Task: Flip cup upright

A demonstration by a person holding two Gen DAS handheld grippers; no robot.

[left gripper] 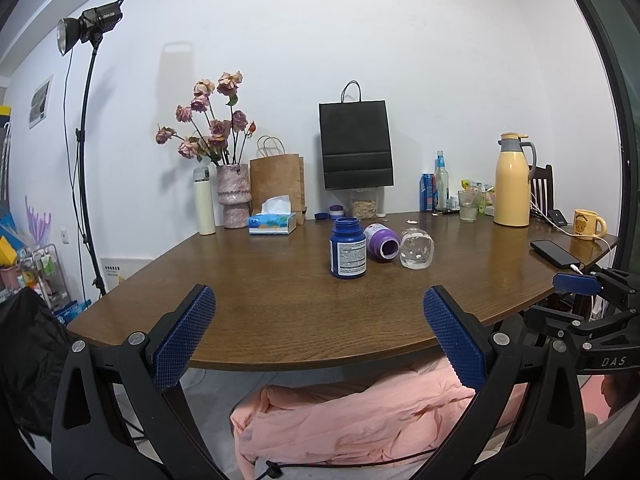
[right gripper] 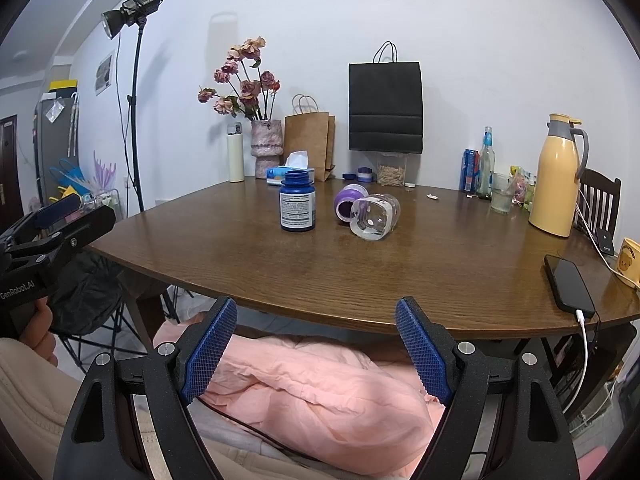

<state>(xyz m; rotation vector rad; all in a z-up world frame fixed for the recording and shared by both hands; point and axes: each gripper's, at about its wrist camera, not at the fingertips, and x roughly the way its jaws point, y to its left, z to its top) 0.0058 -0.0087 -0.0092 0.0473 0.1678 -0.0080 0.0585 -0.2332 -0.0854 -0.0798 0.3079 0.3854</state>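
The clear glass cup (right gripper: 375, 216) is seen lying on its side near the middle of the wooden table (right gripper: 400, 280), its square-rimmed mouth turned toward the near edge in the right wrist view. A purple bottle (right gripper: 349, 203), also tipped over and uncapped, lies touching or just beside the cup on its left, and further left of the cup an open blue pill bottle (right gripper: 297, 201) stands upright. The cup is not yet touched, so the step in hand is judged to be the approach. The left gripper (left gripper: 320, 332) and the right gripper (right gripper: 316, 344) are both held wide apart and empty, short of the table's near edge and well apart from the cup. The next move is judged to call for one gripper to be brought over the table and closed across the cup's body without the purple bottle being knocked. To the right of the cup a black phone (right gripper: 568, 282) is seen on charge; behind the cup, along a white wall, a black paper bag (right gripper: 385, 108), a vase of dried roses (right gripper: 266, 148) and a yellow thermos jug (right gripper: 558, 178) are lined up.
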